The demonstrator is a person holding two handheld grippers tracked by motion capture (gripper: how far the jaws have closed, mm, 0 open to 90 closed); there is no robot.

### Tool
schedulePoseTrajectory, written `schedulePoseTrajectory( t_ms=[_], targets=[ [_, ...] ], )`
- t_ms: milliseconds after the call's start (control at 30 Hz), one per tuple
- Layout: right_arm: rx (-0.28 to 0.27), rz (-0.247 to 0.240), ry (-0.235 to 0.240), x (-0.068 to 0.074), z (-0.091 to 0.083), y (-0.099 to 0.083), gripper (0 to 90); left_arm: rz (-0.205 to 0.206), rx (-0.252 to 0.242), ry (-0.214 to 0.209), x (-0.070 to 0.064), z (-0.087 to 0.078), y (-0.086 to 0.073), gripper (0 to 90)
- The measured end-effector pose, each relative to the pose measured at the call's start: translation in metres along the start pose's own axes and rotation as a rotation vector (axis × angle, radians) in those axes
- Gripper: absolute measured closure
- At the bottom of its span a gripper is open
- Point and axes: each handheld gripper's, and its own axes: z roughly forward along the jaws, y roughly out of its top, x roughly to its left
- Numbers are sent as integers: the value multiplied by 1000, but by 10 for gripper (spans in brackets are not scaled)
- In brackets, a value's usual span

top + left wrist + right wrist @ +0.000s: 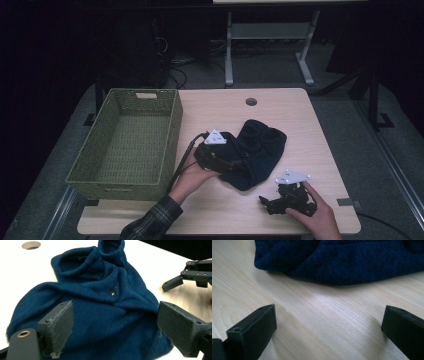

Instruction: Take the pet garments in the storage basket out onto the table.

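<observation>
Light wooden table (320,150), centre: crumpled navy knit garment (257,150) with one dark button (112,292). Left gripper (115,327), jaws spread, over its near-left edge. Right gripper (328,330), jaws spread, on bare wood just beside the hem. Olive woven basket (170,145) at left.

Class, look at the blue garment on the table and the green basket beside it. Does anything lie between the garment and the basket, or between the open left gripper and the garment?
Nothing visible does. The left gripper is open just above the blue garment. Only bare table and that hand separate it from the basket.
</observation>
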Motion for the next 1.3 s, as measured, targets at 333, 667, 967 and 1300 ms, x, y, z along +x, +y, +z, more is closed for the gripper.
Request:
schedulePoseTrajectory(
  t_ms=[333,667,967,1300],
  targets=[
    [0,-1,0,0,0,0,0,-23,28,22,-7,-18,-29,134],
    [0,0,0,0,0,0,0,-22,106,27,-17,-21,-55,130],
    [0,0,0,0,0,0,0,2,185,90,-23,-14,-73,131],
    [0,0,0,0,0,0,0,28,150,96,-21,-10,-88,127]
  ],
)
